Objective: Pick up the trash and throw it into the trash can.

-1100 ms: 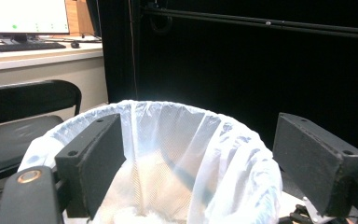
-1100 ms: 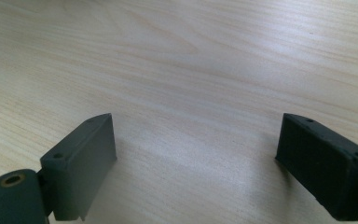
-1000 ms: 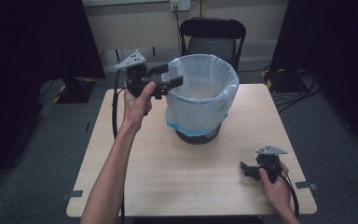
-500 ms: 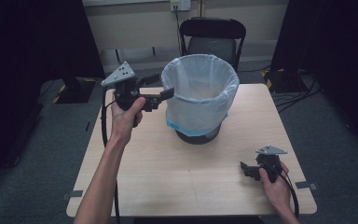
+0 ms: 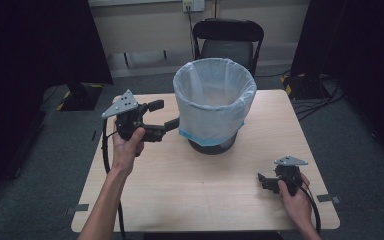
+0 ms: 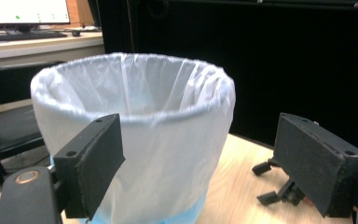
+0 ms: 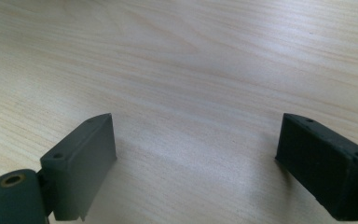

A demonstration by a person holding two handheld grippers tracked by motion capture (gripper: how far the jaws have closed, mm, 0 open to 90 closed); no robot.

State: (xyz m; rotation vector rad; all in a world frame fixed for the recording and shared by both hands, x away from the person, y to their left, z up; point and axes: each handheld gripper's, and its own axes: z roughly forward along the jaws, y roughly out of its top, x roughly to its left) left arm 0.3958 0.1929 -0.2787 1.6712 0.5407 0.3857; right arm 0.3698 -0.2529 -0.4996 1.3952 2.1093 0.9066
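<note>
Where left tongs (image 5: 162, 115) gape, lined bin (image 5: 214, 102) — unlabelled

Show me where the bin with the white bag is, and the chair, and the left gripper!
bin (image 5: 214, 107): high view, on its bag-covered front wall.
chair (image 5: 227, 48): high view, on the seat behind the table.
left gripper (image 5: 164, 114): high view, between its open jaws beside the bin.

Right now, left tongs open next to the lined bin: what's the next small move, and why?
Probably ease the left tongs forward and up toward the near rim of the bin liner. They stand open beside the bin's wall, below the rim where the white bag folds over, gripping nothing. The right tongs rest open, low over the table, far from the bin, so the left looks like the working hand.
</note>
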